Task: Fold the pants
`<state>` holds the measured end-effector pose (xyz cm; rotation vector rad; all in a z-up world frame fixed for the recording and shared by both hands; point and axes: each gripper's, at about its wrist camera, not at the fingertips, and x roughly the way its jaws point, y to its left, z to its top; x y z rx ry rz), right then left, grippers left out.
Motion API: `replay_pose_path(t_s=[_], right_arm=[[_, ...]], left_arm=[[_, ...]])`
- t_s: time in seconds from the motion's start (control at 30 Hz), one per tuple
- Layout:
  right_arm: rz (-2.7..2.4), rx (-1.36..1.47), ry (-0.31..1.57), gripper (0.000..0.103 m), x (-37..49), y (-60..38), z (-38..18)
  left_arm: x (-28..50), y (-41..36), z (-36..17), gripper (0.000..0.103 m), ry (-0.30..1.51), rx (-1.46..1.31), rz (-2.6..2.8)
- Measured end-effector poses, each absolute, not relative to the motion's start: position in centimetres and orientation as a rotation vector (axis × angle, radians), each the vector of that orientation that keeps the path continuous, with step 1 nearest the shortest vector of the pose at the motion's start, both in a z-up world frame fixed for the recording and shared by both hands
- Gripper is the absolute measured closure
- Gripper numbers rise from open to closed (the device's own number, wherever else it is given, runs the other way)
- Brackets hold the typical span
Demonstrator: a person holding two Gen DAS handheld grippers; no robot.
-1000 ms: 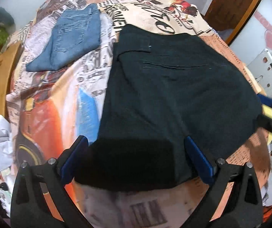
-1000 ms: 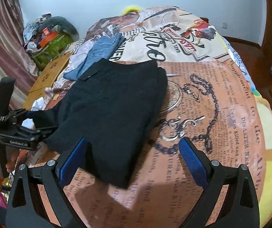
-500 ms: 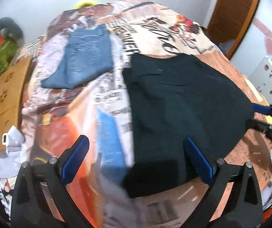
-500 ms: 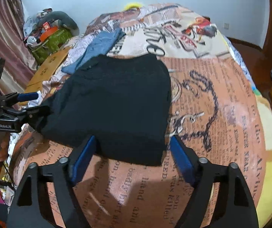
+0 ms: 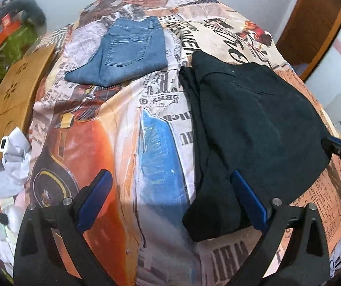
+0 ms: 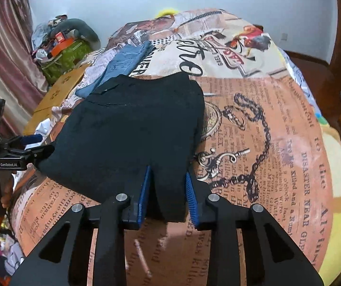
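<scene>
Jaws of the right gripper (image 6: 166, 196) are closing around the near corner of the black pants (image 6: 132, 128); the cloth sits between the blue pads, though whether they already pinch it cannot be told. Jaws of the left gripper (image 5: 170, 205) stand wide open and hold nothing: one pad lies over the pants' near left edge, the other over bare bedspread (image 5: 127, 109). The pants lie on the bed, already folded into a compact dark rectangle with a back pocket showing on top. The two grippers address opposite near corners, an arrangement that would let a further fold be carried over evenly without skewing the layers; the left one appears offset to the side of its corner and would probably need to centre on it before closing. A folded pair of jeans (image 5: 125, 52) lies farther up the bed, apart from the black pair, likely a finished item set clear of the working area.
</scene>
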<state>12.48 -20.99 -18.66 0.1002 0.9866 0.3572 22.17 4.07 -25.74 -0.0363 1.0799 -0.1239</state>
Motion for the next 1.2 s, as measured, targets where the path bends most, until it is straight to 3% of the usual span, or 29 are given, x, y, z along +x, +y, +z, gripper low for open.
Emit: replay_pose_path(t_s=[0.1, 0.17, 0.23, 0.3, 0.57, 0.67, 0.9, 1.2], right_arm=[[0.359, 0.075, 0.98, 0.079, 12.4, -20.8, -18.7], [0.361, 0.082, 0.983, 0.079, 12.4, -20.8, -18.8], [0.357, 0.105, 0.991, 0.079, 12.4, -21.0, -18.9], [0.353, 0.12, 0.999, 0.079, 12.5, -21.2, -18.9], [0.33, 0.109, 0.995, 0.077, 13.6, -21.8, -16.0], [0.327, 0.109, 0.952, 0.065, 14.3, -22.2, -14.6], [0.319, 0.071, 0.866, 0.043, 17.6, -22.0, -12.5], [0.375, 0.019, 0.931, 0.039, 23.2, -21.1, -15.2]], left_arm=[[21.7, 4.7, -25.5, 0.002, 1.069, -0.043, -0.093], [21.5, 5.4, -25.7, 0.008, 1.073, -0.016, -0.027], [21.5, 6.6, -26.1, 0.023, 1.108, -0.038, 0.002], [21.8, 7.6, -26.3, 0.026, 1.148, -0.059, 0.019], [23.0, 5.8, -20.4, 0.022, 0.987, 0.0, -0.027], [24.8, 4.2, -18.5, 0.015, 0.941, 0.011, -0.061], [30.0, 1.5, -17.5, 0.012, 0.932, 0.017, -0.109], [35.3, -1.0, -19.4, 0.012, 0.991, 0.062, -0.162]])
